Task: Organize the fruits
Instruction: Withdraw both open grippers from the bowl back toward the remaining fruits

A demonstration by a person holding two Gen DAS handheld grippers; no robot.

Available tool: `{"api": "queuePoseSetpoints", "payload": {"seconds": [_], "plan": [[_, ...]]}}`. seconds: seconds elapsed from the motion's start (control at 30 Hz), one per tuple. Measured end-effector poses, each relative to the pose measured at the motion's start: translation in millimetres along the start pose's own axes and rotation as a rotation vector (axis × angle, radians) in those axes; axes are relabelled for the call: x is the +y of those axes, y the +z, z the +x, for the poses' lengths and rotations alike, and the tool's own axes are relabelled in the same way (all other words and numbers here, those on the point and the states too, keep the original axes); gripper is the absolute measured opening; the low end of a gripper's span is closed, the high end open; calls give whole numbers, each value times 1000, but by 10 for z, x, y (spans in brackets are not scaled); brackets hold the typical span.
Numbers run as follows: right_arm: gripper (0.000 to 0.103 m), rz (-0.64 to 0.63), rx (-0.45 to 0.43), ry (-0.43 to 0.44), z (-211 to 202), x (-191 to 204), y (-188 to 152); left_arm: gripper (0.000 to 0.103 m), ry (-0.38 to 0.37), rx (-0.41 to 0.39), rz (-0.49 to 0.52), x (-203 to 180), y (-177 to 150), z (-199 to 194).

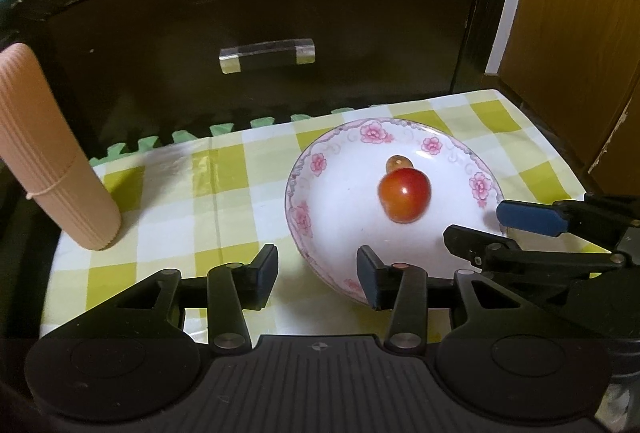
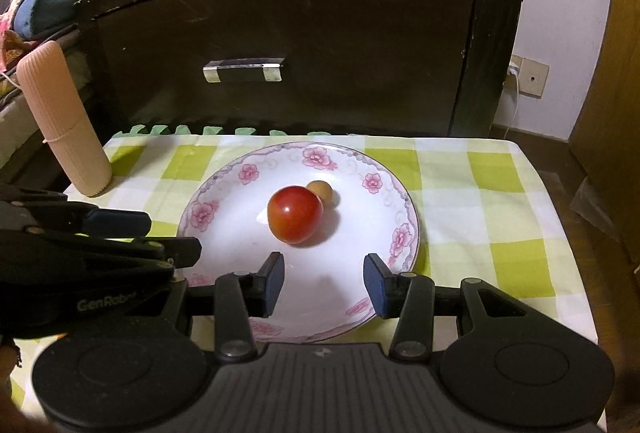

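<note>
We see the plate (image 2: 396,193), white w/ pink flowers, on the green-check cloth (image 2: 500,193). In its middle sits a red tomato (image 2: 295,215), w/ a small brownish fruit (image 2: 320,190) touching it on the far side. Left gripper (image 1: 318,275) hovers over the plate's near-left rim, jaws spread, nothing btwn them. Right gripper (image 2: 325,283) hangs over the plate's near edge, jaws apart too, empty, tomato just beyond the tips. Ribbed peach cylinder (image 2: 64,125) stands well left of the plate, at the cloth's far corner. Dark cabinet (image 2: 304,53) w/ a handle (image 2: 244,69) rises behind the plate.
</note>
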State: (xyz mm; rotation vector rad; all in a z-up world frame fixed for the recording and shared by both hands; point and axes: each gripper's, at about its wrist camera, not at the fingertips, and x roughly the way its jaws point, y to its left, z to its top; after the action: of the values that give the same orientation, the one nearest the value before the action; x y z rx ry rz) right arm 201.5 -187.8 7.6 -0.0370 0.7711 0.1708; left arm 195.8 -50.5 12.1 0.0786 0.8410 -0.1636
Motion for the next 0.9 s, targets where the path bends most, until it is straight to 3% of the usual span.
{"api": "queuePoseSetpoints", "payload": {"seconds": [0.9], "plan": [[42,-20,5,65,-527,371,-242,52,49,-11,21,116,-367,-593]]}}
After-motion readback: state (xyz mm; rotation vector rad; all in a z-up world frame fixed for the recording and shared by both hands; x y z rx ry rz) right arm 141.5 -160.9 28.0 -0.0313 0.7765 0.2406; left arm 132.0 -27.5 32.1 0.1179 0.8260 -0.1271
